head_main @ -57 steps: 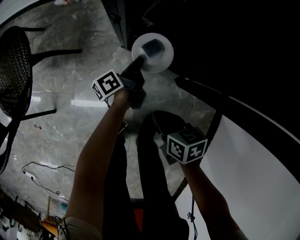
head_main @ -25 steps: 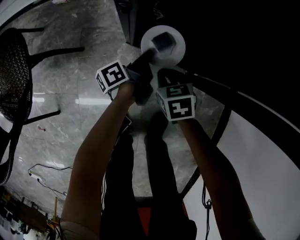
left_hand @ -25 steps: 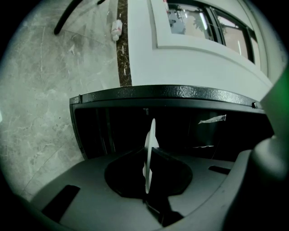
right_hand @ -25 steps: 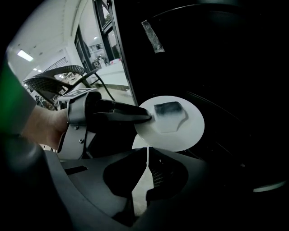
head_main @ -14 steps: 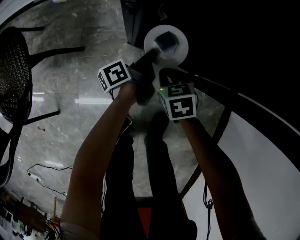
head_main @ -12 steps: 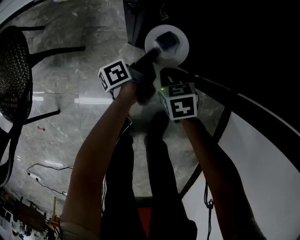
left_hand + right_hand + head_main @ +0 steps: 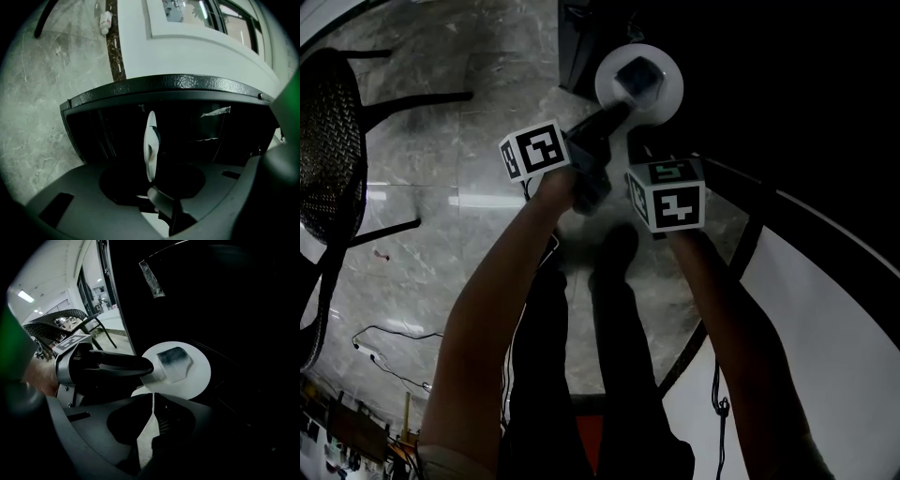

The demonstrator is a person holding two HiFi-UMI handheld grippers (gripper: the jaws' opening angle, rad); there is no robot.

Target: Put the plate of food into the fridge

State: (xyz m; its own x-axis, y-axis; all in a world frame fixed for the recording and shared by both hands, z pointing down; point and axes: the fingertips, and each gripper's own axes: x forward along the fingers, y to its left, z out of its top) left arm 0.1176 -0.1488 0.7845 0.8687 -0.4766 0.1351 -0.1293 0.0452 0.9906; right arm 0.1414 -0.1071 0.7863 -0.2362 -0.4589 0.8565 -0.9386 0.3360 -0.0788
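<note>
Head view, a round white plate (image 7: 659, 97) bearing a grey block of food (image 7: 635, 73) hung at the dark fridge (image 7: 769, 75) mouth, left gripper view, left tongs (image 7: 152, 185) just opened wide, rim between them, right gripper view, right tongs (image 7: 152, 401) clamped on the plate's near edge.
</note>
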